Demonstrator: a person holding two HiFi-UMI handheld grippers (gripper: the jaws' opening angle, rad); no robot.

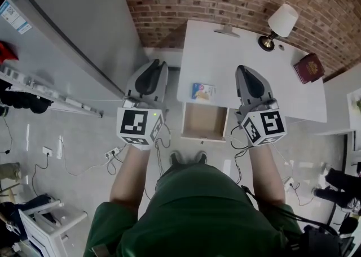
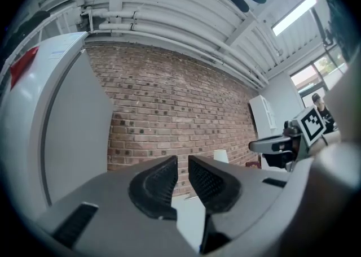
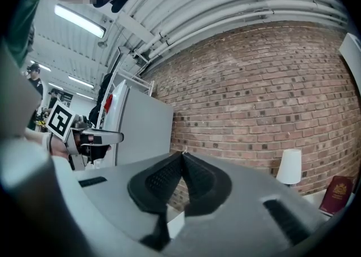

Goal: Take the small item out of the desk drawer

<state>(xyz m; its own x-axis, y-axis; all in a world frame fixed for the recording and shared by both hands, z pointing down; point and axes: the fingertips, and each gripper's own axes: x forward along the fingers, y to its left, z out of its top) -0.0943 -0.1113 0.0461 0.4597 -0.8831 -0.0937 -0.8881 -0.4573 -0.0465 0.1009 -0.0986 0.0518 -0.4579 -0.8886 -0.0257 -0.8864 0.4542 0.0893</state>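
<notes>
Head view first: the desk drawer [image 1: 204,121] stands pulled out toward the person, and its wooden floor looks bare. The small item [image 1: 203,91], a blue-and-yellow packet, lies on the white desk [image 1: 237,52] just beyond the drawer's far edge, so by my reading the take-out itself is done and we're at the tail of the job. Both tools hover above the desk's near edge, left and right of the drawer and touching nothing. The left gripper [image 2: 182,162] has its claw spread by a narrow gap, with only brick wall [image 2: 169,109] showing through. The right gripper [image 3: 181,157] has its claw pressed together, pads meeting at the tips and nothing pinched. A lamp [image 1: 282,21] and a red booklet [image 1: 308,68] sit far right, well clear. If anything remains, it's pushing the drawer front away, keeping low so the packet isn't nudged.
</notes>
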